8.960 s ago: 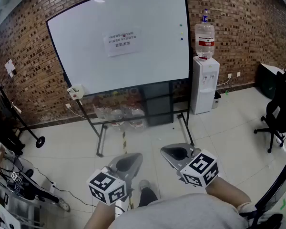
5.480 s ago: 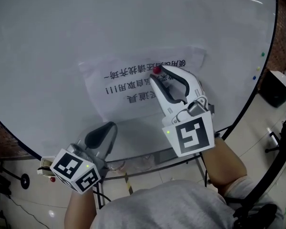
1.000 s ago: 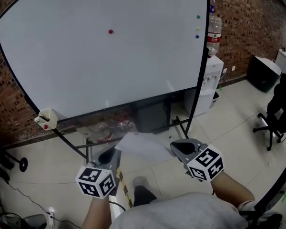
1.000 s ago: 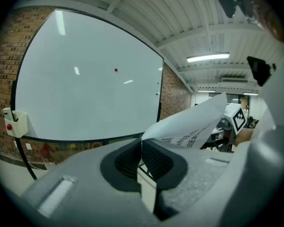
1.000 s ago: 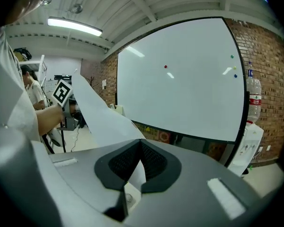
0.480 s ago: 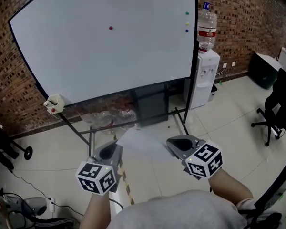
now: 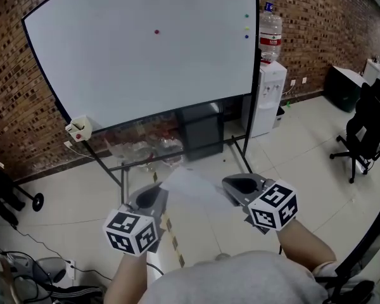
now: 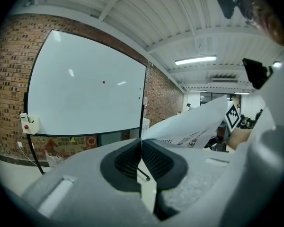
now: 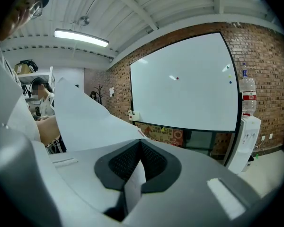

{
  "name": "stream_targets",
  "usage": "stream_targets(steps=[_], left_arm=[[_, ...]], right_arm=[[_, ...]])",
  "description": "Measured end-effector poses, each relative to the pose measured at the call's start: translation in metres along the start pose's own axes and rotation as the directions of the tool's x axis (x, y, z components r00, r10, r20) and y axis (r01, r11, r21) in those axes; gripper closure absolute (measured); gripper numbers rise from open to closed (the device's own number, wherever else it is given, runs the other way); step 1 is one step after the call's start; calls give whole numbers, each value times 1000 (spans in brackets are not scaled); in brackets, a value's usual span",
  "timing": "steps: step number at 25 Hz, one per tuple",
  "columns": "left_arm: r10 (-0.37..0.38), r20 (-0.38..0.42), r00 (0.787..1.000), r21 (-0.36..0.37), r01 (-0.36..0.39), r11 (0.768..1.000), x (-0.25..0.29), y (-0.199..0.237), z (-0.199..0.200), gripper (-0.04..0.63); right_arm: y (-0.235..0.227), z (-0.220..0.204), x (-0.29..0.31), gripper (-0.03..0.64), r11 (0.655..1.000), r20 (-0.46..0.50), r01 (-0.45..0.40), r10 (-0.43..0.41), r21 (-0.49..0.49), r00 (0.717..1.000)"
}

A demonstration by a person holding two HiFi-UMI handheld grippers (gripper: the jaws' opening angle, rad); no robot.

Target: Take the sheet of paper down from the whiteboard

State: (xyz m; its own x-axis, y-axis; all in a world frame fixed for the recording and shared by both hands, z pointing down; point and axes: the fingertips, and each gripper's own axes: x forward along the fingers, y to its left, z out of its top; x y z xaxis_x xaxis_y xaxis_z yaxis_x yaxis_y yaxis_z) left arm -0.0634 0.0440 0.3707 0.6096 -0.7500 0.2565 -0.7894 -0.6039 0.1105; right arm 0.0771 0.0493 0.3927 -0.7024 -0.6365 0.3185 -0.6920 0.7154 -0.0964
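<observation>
The white sheet of paper (image 7: 193, 183) hangs between both grippers, well clear of the whiteboard (image 7: 145, 49). My left gripper (image 7: 157, 194) is shut on the sheet's left edge. My right gripper (image 7: 231, 183) is shut on its right edge. In the left gripper view the sheet (image 8: 194, 126) runs off to the right from the closed jaws (image 8: 141, 148), printed lines showing. The right gripper view shows the sheet (image 9: 85, 122) rising to the left from the closed jaws (image 9: 141, 150). A red magnet (image 7: 156, 31) stays on the bare board.
The board's metal stand (image 7: 123, 170) and a shelf of clutter (image 7: 145, 145) lie ahead. A water dispenser (image 7: 268, 94) with a bottle stands right of the board. An office chair (image 7: 361, 132) is at the far right, a small box (image 7: 79, 129) at the board's lower left corner.
Both grippers have drawn back from the whiteboard together, carrying the sheet; the board looks smaller and farther away. Both grips are unchanged.
</observation>
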Motion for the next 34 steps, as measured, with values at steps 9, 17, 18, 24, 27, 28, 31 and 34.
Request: stream_targets(steps=[9, 17, 18, 24, 27, 28, 31, 34], left_arm=[[-19, -1, 1000, 4, 19, 1000, -48, 7, -19, 591], [-20, 8, 1000, 10, 20, 1000, -59, 4, -18, 591], [-18, 9, 1000, 9, 18, 1000, -60, 5, -17, 592], [-17, 10, 1000, 10, 17, 1000, -63, 4, -18, 591], [-10, 10, 1000, 24, 10, 1000, -66, 5, -17, 592], [-7, 10, 1000, 33, 7, 999, -66, 5, -16, 592], [-5, 6, 1000, 43, 5, 999, -64, 3, -16, 591], [-7, 3, 1000, 43, 7, 999, -62, 0, -15, 592]], right_arm=[[54, -6, 0, 617, 999, -6, 25, -25, -21, 1000], [64, 4, -8, 617, 998, 5, 37, -37, -48, 999], [64, 5, -8, 617, 998, 6, 37, -37, -49, 999], [66, 4, -10, 617, 998, 3, 45, -45, -46, 999], [69, 4, -9, 617, 998, 5, 43, -43, -51, 999], [69, 5, -9, 617, 998, 5, 43, -43, -53, 999], [67, 5, -11, 617, 998, 4, 41, -41, -56, 999], [65, 5, -13, 617, 998, 4, 40, -40, -57, 999]])
